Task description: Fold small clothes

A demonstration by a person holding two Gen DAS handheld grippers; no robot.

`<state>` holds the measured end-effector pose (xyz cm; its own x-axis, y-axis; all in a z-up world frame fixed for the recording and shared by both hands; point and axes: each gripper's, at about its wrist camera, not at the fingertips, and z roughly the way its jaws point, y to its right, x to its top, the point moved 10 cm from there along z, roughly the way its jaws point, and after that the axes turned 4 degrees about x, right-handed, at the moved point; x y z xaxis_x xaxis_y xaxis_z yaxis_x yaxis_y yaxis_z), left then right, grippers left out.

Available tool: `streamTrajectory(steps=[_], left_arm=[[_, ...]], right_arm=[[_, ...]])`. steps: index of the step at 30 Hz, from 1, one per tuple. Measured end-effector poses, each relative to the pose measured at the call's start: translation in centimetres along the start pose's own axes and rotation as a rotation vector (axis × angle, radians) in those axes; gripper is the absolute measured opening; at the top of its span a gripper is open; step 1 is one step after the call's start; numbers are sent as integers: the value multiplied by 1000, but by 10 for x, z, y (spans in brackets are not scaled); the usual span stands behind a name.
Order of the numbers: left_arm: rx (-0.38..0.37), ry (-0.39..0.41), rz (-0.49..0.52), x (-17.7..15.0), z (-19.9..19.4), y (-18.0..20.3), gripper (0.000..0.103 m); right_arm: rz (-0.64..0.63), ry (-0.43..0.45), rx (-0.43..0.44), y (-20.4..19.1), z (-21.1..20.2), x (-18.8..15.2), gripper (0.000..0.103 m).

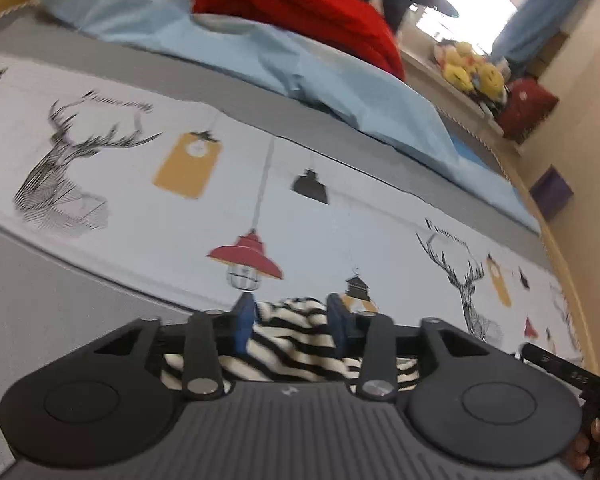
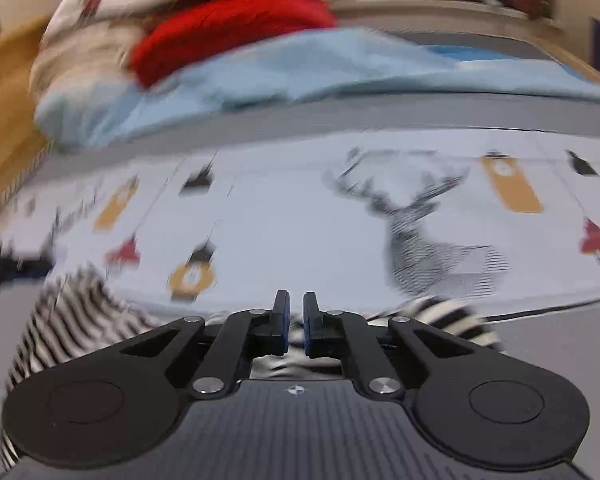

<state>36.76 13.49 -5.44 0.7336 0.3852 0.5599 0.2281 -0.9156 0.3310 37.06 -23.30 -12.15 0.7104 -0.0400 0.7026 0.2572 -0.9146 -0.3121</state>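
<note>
The left gripper (image 1: 294, 320) sits low over the bed with its blue fingers (image 1: 245, 322) spread wide apart. A bunched-up fold of the striped garment (image 1: 296, 344) rises in the gap between them, black and white bands running across it; the cloth fills the space but neither finger visibly presses on it. At 4 o'clock in the left wrist view a dark part of the other tool and some fingertips show at the frame edge.

The right gripper (image 2: 296, 320) has its fingers drawn close, only a narrow slit between them. Striped cloth lies just under and behind the tips, and it probably is nipped there, though blur and the low angle keep me from being sure. From this gripper the garment spreads out to 9 o'clock in a wide rumpled flap and to 3 o'clock in a smaller roll.

The garment rests on a printed bedsheet (image 1: 340, 220) with deer heads and hanging lamps. Beyond it, towards 12 o'clock, lies a pale blue blanket (image 1: 340, 80), and on top of that a red knitted item (image 1: 300, 4). Yellow plush toys (image 1: 472, 70) sit on a ledge at 2 o'clock.
</note>
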Motion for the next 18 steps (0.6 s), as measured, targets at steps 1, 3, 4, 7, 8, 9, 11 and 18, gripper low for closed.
streamTrajectory(steps=[1, 3, 4, 7, 8, 9, 11, 18], left_arm=[[2, -22, -15, -2, 1, -8, 48], [23, -85, -29, -10, 7, -26, 49], [43, -109, -28, -14, 11, -34, 51], [73, -142, -26, -22, 20, -49, 58], [67, -156, -26, -26, 24, -49, 61], [61, -170, -25, -29, 28, -48, 62], [66, -187, 0, -35, 34, -43, 66], [122, -160, 139, -43, 41, -33, 34]], right_arm=[[29, 27, -14, 15, -8, 5, 25], [78, 49, -89, 52, -21, 6, 49], [103, 38, -123, 70, -24, 1, 50], [158, -32, -124, 102, -24, -19, 50], [161, -66, -117, 109, -20, -28, 50], [153, -103, -120, 113, -17, -37, 50], [138, -145, -111, 111, -8, -47, 50], [38, -150, -82, 87, -1, -44, 10]])
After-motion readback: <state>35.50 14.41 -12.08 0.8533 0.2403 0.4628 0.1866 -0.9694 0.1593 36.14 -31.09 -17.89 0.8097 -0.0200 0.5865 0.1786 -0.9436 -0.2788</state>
